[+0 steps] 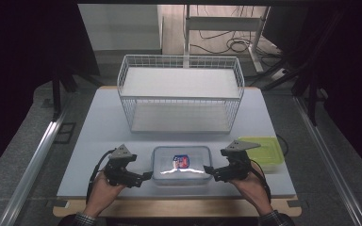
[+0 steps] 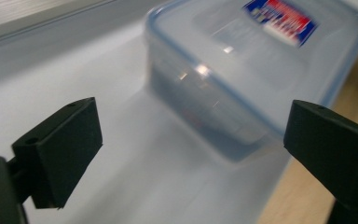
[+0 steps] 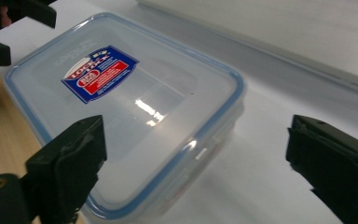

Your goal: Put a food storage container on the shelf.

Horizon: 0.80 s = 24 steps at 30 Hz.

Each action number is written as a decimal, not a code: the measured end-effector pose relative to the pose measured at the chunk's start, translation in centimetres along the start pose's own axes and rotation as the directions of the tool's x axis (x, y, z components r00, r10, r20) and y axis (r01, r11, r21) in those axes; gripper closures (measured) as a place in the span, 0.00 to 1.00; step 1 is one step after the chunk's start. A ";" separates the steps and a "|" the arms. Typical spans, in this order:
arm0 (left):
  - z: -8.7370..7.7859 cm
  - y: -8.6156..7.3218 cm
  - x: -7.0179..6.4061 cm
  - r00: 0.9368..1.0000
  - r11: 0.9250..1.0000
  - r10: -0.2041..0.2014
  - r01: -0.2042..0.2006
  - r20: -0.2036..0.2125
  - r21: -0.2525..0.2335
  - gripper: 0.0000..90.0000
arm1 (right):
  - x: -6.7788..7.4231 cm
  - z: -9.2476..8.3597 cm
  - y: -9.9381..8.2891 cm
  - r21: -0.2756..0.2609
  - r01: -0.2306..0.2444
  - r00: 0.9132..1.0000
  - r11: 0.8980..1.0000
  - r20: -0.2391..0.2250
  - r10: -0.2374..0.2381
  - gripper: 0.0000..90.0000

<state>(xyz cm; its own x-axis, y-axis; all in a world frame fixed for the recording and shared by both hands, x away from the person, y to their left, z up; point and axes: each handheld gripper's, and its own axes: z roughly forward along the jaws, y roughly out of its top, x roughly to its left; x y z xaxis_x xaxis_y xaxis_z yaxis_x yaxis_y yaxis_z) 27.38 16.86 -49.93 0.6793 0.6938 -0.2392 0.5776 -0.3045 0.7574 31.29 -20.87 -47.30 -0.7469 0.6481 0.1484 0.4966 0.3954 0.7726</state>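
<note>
Two hand-held grippers, left hand-held gripper (image 1: 147, 175) and right hand-held gripper (image 1: 207, 169), flank our clear lidded container (image 1: 181, 165) at lower centre, jaws spread; next, we judge, both must close in on its sides.

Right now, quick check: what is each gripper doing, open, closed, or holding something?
Left gripper: open, holding nothing, beside the clear lidded container.
Right gripper: open, holding nothing, at the container's other side.

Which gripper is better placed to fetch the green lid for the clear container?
Right. The right gripper, jaws open, sits between the clear plastic container with the blue-rimmed top and the flat green plastic lid; the left gripper is across the container.
</note>
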 end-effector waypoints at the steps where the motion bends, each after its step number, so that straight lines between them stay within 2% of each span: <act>1: 0.4 0.5 -0.1 0.999 1.000 -0.014 0.014 0.043 0.004 0.02 | 0.1 0.1 0.1 0.001 -0.008 1.000 1.000 -0.005 0.008 0.02; 3: 0.7 0.7 -0.1 0.998 1.000 -0.020 0.019 0.058 0.017 0.02 | 0.2 0.2 0.1 0.010 -0.023 1.000 1.000 -0.008 0.023 0.01; 4: 1.2 1.1 -0.2 0.998 0.999 -0.020 0.017 0.067 0.042 0.02 | 0.2 0.5 0.2 0.037 -0.041 0.999 0.998 -0.014 0.041 0.01; 6: 1.5 1.2 -0.2 0.998 0.999 -0.018 0.014 0.065 0.052 0.03 | 0.2 0.6 0.3 0.041 -0.033 0.999 0.999 -0.025 0.035 0.01; 8: 2.0 1.5 0.0 0.996 0.997 -0.033 0.028 0.077 0.066 0.03 | 0.2 0.7 0.4 0.055 -0.048 0.998 0.997 -0.028 0.049 0.02; 9: 2.4 1.8 0.3 0.994 0.996 -0.054 0.048 0.094 0.071 0.03 | 0.1 1.0 0.5 0.070 -0.054 0.997 0.996 -0.046 0.057 0.03; 11: 2.7 1.9 0.4 0.992 0.995 -0.067 0.059 0.106 0.078 0.03 | 0.1 1.2 0.5 0.076 -0.061 0.997 0.995 -0.050 0.065 0.03; 12: 3.3 2.0 0.6 0.987 0.993 -0.086 0.074 0.132 0.094 0.02 | 0.0 1.7 0.5 0.093 -0.071 0.995 0.993 -0.058 0.077 0.03; 14: 3.6 2.0 0.6 0.986 0.992 -0.092 0.078 0.142 0.100 0.02 | -0.2 2.0 0.5 0.100 -0.083 0.994 0.992 -0.066 0.089 0.03; 16: 4.2 2.0 0.5 0.978 0.989 -0.115 0.096 0.174 0.114 0.01 | -0.5 2.9 0.4 0.128 -0.108 0.987 0.986 -0.103 0.122 0.03; 17: 4.5 2.0 0.5 0.974 0.988 -0.125 0.104 0.190 0.116 0.01 | -0.5 2.9 0.4 0.128 -0.108 0.987 0.986 -0.103 0.122 0.03; 18: 4.7 2.0 0.5 0.971 0.987 -0.132 0.109 0.197 0.122 0.00 | -0.6 3.3 0.2 0.143 -0.140 0.977 0.980 -0.140 0.160 0.03; 19: 4.8 1.9 0.5 0.969 0.985 -0.142 0.118 0.205 0.126 0.00 | -0.7 3.5 0.2 0.147 -0.150 0.973 0.978 -0.153 0.172 0.03; 20: 4.8 1.9 0.5 0.969 0.985 -0.142 0.118 0.205 0.126 0.00 | -0.7 3.5 0.2 0.147 -0.150 0.973 0.978 -0.153 0.172 0.03; 21: 4.7 1.8 0.6 0.966 0.984 -0.147 0.121 0.214 0.133 0.00 | -0.9 3.7 0.1 0.158 -0.171 0.964 0.973 -0.175 0.198 0.02; 23: 4.8 1.6 0.7 0.959 0.980 -0.165 0.134 0.231 0.147 0.00 | -1.0 3.8 0.0 0.167 -0.177 0.961 0.970 -0.182 0.207 0.02; 24: 4.7 1.6 0.7 0.957 0.979 -0.170 0.137 0.234 0.153 0.01 | -1.1 3.9 -0.1 0.178 -0.197 0.954 0.964 -0.191 0.230 0.03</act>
<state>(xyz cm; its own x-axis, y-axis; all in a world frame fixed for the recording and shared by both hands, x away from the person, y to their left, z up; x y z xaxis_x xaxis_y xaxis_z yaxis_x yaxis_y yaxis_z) 30.89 13.79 -51.74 0.6576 0.5635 -0.5000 0.7275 -0.3025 0.6158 33.78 -19.14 -49.94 -0.6828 0.5850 0.4377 0.7047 0.3690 0.6061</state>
